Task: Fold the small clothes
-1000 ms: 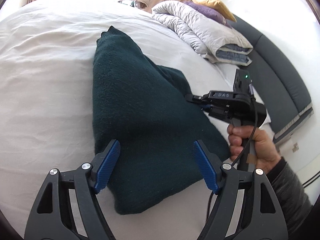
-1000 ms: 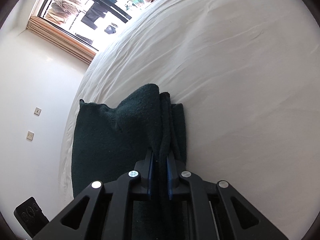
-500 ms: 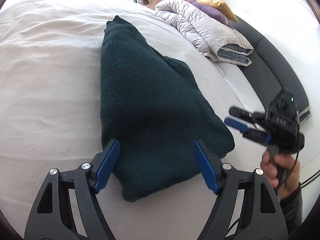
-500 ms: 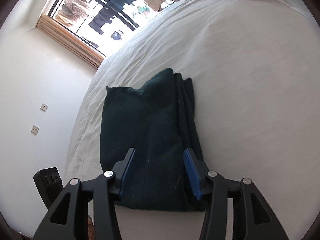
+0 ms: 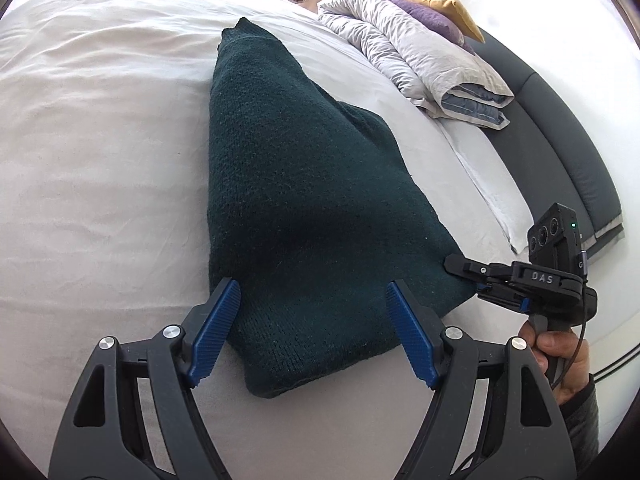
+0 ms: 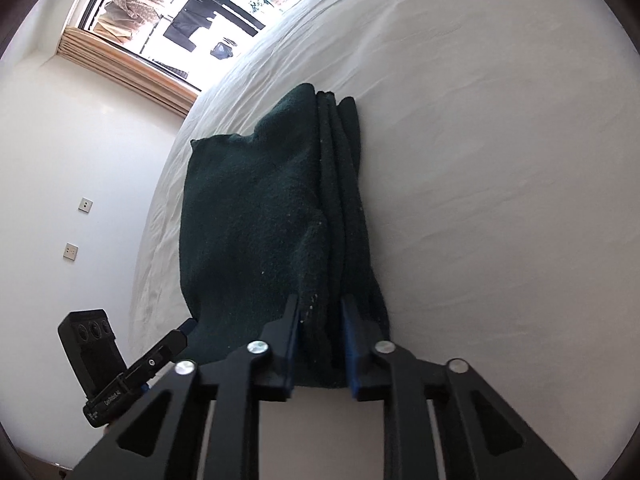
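Note:
A dark green knitted garment (image 5: 304, 200) lies folded on the white bed (image 5: 88, 152); it also shows in the right wrist view (image 6: 256, 220). My left gripper (image 5: 314, 336) is open, its blue pads either side of the garment's near end, just above it. My right gripper (image 6: 320, 322) is closed on the garment's layered edge at its near corner. In the left wrist view the right gripper (image 5: 480, 280) sits at the garment's right corner.
A folded grey duvet (image 5: 416, 56) with purple and yellow pillows (image 5: 436, 4) lies at the bed's far right. A dark headboard (image 5: 560, 136) runs along the right. A window (image 6: 180, 16) and white wall lie beyond the bed in the right wrist view.
My right gripper let go of the garment, opened and drew back, then moved in again and closed on its layered edge. The garment now lies flatter. My left gripper stayed open.

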